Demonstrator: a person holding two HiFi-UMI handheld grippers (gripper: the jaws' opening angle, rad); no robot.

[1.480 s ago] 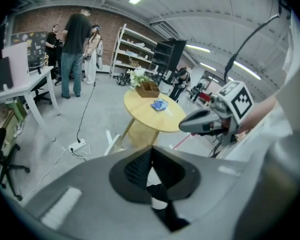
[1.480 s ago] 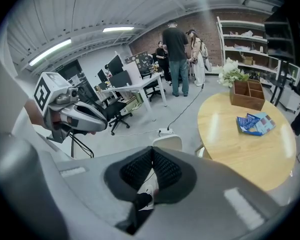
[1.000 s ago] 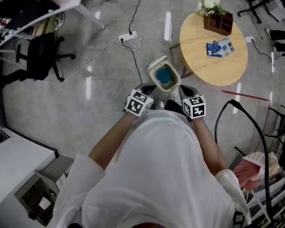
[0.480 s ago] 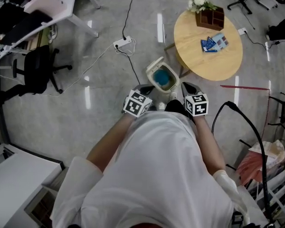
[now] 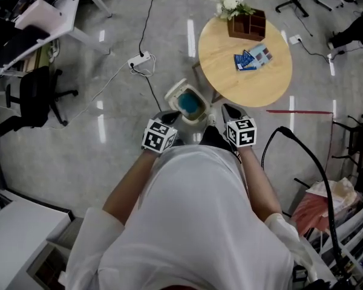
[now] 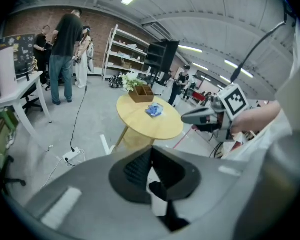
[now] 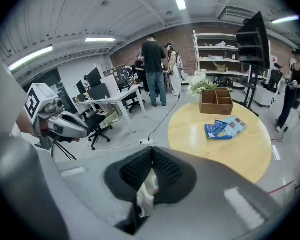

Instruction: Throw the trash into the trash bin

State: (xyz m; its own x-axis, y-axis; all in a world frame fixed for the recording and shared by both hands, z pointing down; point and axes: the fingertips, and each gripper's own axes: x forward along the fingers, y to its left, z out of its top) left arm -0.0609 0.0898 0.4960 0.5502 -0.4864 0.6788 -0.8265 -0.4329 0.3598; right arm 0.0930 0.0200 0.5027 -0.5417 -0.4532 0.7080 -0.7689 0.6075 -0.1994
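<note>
The white trash bin (image 5: 173,95) with a blue liner stands open on the floor just ahead of me, beside a round wooden table (image 5: 254,86). Blue packets (image 5: 250,57) (image 7: 224,127) lie on the table. My left gripper (image 5: 168,118) (image 6: 150,151) is at the bin's near left, its pads pressed together with nothing between them. My right gripper (image 5: 230,112) (image 7: 151,154) is at the bin's near right, by the table's edge, also shut. A pale scrap shows through the gap behind its pads; what it is I cannot tell.
A wooden box (image 5: 247,24) with white flowers sits at the table's far side. A power strip (image 5: 139,59) and its cable cross the floor left of the bin. An office chair (image 5: 30,95) and desks stand left. A black cable (image 5: 290,138) loops right. People (image 6: 65,44) stand far back.
Both grippers have moved forward with me toward the bin and the table. The bin and table have slid left in the head view. Both pairs of jaws stay shut.
</note>
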